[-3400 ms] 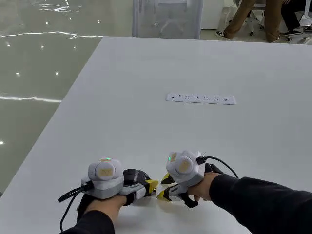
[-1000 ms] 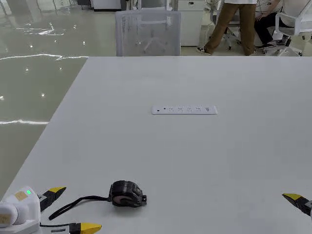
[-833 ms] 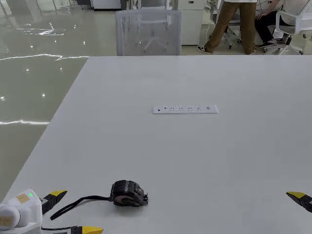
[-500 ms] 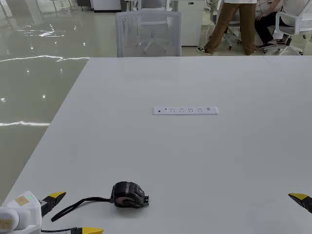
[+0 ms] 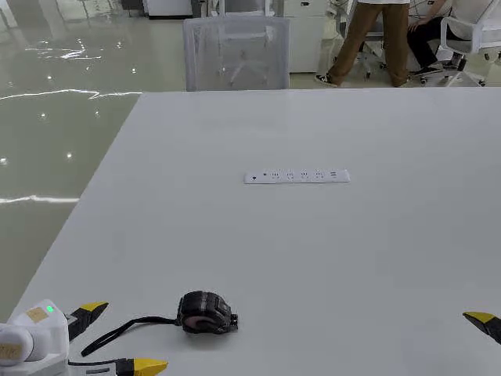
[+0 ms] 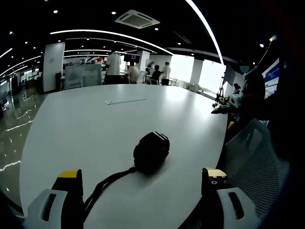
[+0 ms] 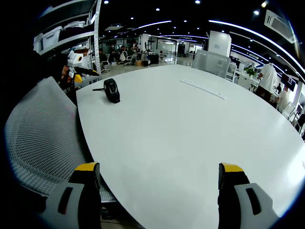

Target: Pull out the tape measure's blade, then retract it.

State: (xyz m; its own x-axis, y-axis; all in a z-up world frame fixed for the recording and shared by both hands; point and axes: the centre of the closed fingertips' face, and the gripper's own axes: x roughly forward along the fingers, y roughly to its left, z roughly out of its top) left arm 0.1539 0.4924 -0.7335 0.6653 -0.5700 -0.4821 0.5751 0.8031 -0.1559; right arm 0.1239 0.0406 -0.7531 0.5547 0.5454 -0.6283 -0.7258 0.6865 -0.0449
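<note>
A black tape measure [image 5: 206, 312] lies on the white table [image 5: 313, 251] near the front edge, its black wrist strap [image 5: 125, 329] trailing left; no blade shows outside the case. My left gripper [image 5: 119, 337] stands open at the bottom left, its yellow-tipped jaws either side of the strap's end, a short way from the case. In the left gripper view the tape measure [image 6: 151, 151] sits just ahead of the open left gripper [image 6: 142, 176]. My right gripper [image 5: 485, 323] is far off at the bottom right, one yellow tip showing. The right gripper [image 7: 159, 168] is open over bare table, with the tape measure [image 7: 111, 90] far off.
A white power strip [image 5: 296, 176] lies mid-table. A mesh chair [image 5: 235, 55] stands at the far edge, with people [image 5: 376, 39] beyond it. Another mesh chair back [image 7: 38, 138] is close by the table's near edge.
3.4 s ago both grippers were together at the tape measure. Now they are wide apart and open, and the tape measure lies free. Over the last second nothing has visibly moved.
</note>
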